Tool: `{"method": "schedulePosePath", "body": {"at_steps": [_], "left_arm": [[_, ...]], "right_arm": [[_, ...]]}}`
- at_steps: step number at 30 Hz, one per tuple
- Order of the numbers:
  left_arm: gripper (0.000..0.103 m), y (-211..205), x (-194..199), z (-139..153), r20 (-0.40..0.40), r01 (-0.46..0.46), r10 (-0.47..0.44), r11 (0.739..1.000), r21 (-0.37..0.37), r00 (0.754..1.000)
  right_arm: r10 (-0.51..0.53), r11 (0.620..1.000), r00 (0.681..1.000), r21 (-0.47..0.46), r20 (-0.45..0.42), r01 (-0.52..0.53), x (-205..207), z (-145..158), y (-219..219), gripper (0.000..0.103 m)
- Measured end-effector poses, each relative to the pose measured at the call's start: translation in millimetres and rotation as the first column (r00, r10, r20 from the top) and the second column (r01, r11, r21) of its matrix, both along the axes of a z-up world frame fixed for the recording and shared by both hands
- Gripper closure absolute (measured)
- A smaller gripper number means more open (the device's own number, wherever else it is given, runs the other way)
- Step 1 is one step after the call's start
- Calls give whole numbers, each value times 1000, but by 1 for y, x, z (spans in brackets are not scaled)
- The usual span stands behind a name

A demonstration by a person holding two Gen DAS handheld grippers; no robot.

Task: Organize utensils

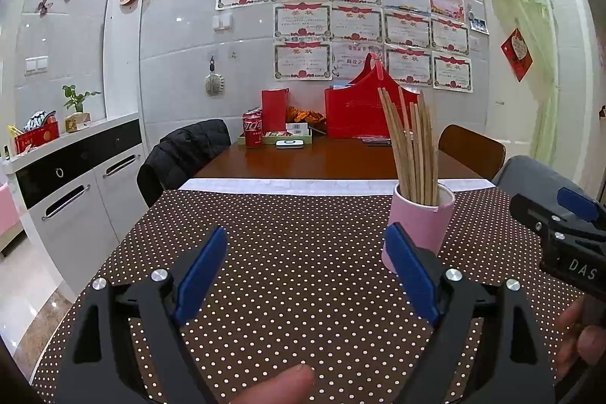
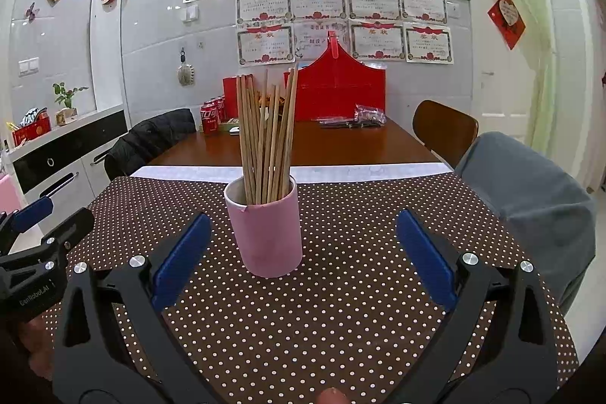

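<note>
- At the centre of the right wrist view, a smooth pink cylindrical cup (image 2: 265, 230) stands upright on the table (image 2: 341, 309), which is covered by a brown cloth printed with small white dots.
- A bundle of thin, straight wooden chopsticks (image 2: 265, 135) rises from the cup, fanning out slightly toward their upper ends.
- The right tongs (image 2: 303, 256) are spread wide and hold nothing; their matte black arms carry flat blue pads (image 2: 181, 258), one at lower left and one at lower right of the frame, with the cup between and just beyond them.
- In the left wrist view, the left tongs (image 1: 306, 275) are likewise released and empty, over bare dotted cloth; shiny round metal bolts sit on the black arms.
- There the cup (image 1: 418, 222) appears right of centre, partly behind the right-hand blue pad (image 1: 411, 271).
- Toward the upper middle of both frames, a glossy red-brown wooden tabletop (image 2: 303, 146) carries red soda cans (image 2: 210, 118) and a red angular box (image 2: 341, 86).
</note>
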State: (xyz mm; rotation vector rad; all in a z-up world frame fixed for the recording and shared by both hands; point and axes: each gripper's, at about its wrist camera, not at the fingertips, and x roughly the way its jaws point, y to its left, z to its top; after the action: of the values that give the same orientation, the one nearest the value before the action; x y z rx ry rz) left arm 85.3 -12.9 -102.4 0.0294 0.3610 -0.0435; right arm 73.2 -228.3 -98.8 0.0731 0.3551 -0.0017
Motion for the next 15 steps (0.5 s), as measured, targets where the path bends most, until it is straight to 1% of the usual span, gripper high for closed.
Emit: {"method": "schedulePosePath", "body": {"at_steps": [15], "left_arm": [[18, -1, -4, 0, 17, -8, 8, 1000, -15, 1000]], "right_arm": [[-3, 1000, 1000, -3, 13, 3, -2, 3, 0, 6]]}}
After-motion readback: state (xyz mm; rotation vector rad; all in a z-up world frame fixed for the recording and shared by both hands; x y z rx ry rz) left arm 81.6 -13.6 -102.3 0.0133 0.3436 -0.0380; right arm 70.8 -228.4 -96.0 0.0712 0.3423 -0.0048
